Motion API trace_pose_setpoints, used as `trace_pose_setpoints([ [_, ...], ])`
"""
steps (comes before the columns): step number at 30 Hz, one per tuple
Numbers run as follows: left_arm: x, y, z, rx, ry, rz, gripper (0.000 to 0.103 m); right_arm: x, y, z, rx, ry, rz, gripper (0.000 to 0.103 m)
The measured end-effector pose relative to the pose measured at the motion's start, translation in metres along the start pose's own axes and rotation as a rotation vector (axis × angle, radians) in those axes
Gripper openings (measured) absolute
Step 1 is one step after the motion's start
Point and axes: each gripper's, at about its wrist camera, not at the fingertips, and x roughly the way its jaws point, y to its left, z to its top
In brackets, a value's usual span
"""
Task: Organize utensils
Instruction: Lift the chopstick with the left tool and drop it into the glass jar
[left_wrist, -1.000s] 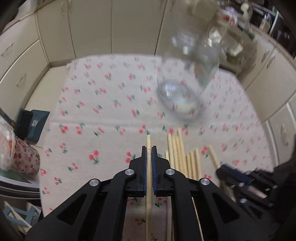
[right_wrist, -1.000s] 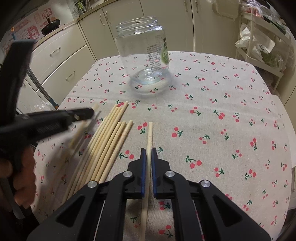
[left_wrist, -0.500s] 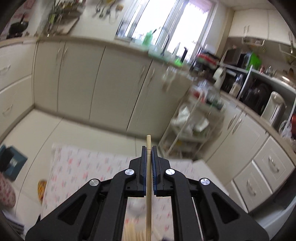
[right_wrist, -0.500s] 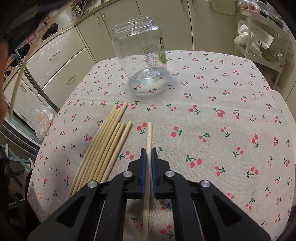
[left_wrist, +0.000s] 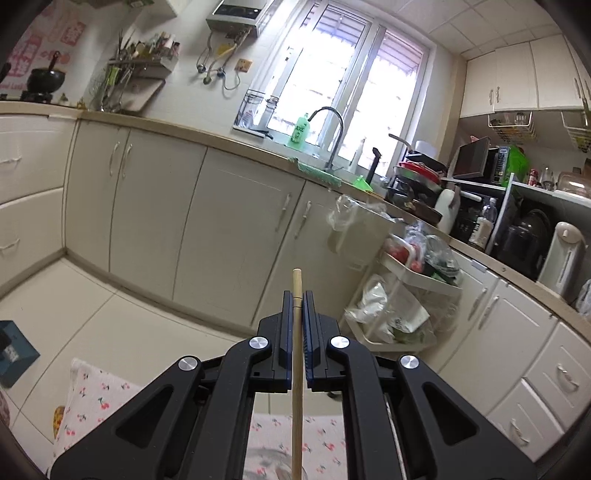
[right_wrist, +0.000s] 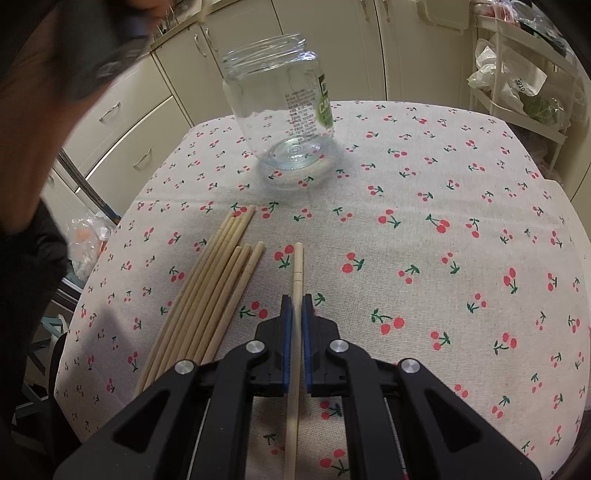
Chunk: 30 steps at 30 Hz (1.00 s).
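Gripping a chopstick (left_wrist: 296, 369) between its blue pads, the left gripper (left_wrist: 296, 295) is clamped tight and aimed out across the kitchen, toward the cabinets (left_wrist: 236, 236) under the window (left_wrist: 347, 77). The stick's tip pokes out just past the fingertips, and only a strip of the cherry cloth (left_wrist: 92, 395) shows beneath. The right gripper (right_wrist: 294, 301) is angled down at the table, its pads likewise pinched on a second chopstick (right_wrist: 297, 266) whose far end lies against the cloth (right_wrist: 443, 221). Just left of that stick lies a bundle of chopsticks (right_wrist: 214, 288), flat and side by side, fanning a little at the near end. Beyond them stands an open glass jar (right_wrist: 284, 110), upright, with a green label, well apart from the sticks. The left gripper (right_wrist: 110, 55) shows as a dark blur in the upper left of the right wrist view, above the table.
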Motion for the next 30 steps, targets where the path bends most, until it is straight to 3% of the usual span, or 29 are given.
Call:
trace_pose_setpoints([
  [10, 0.022, 0.010, -0.006, 0.001, -0.087, 0.059, 0.005, 0.001, 0.000, 0.000, 0.010, 0.001, 0.009, 0.007],
  [16, 0.021, 0.014, -0.023, 0.021, -0.095, 0.074, 0.005, 0.000, -0.002, 0.000, 0.013, 0.002, 0.012, 0.007],
  [30, 0.016, 0.027, -0.028, -0.016, -0.134, 0.081, 0.005, 0.001, -0.001, 0.000, 0.015, 0.001, 0.011, 0.007],
])
